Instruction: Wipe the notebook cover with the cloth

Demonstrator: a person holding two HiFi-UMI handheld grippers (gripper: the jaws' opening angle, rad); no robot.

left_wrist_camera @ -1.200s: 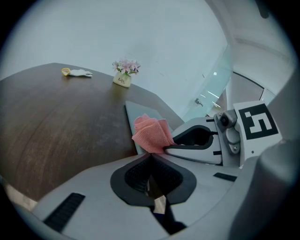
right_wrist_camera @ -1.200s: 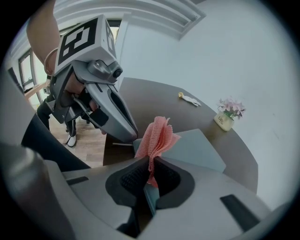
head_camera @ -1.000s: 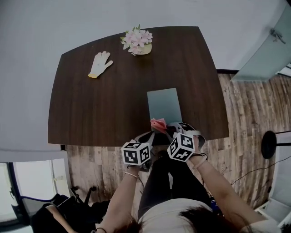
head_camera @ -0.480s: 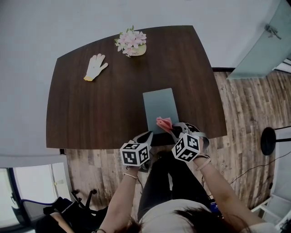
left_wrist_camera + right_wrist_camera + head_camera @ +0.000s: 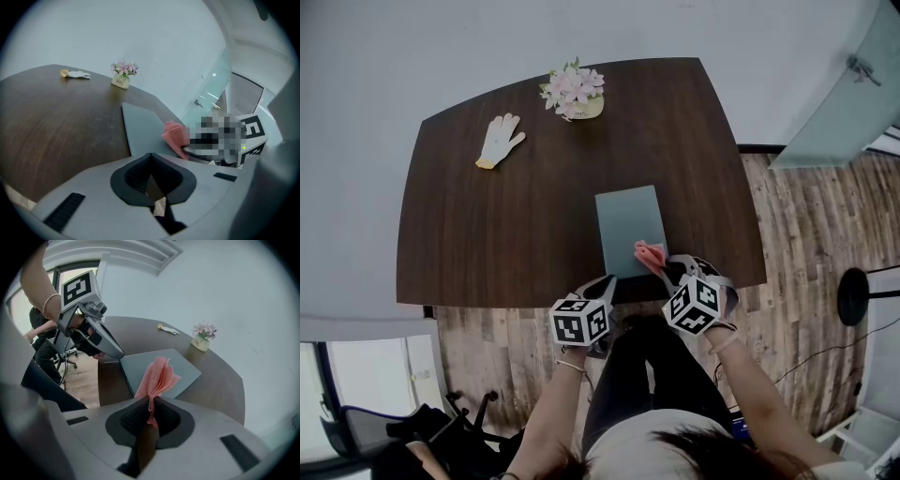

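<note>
A grey-blue notebook lies flat near the front edge of the dark table. My right gripper is shut on a pink cloth, which rests on the notebook's near right corner. In the right gripper view the cloth fans up from my shut right gripper over the notebook. My left gripper hovers at the table's front edge just left of the notebook, shut and holding nothing. The left gripper view has the left gripper, the notebook and the cloth.
A white work glove lies at the far left of the table. A small pot of pink flowers stands at the far edge. Wooden floor lies to the right, with a black round stand base.
My right gripper has dragged the pink cloth rightward along the near part of the notebook cover. The left gripper has stayed near the table's front edge.
</note>
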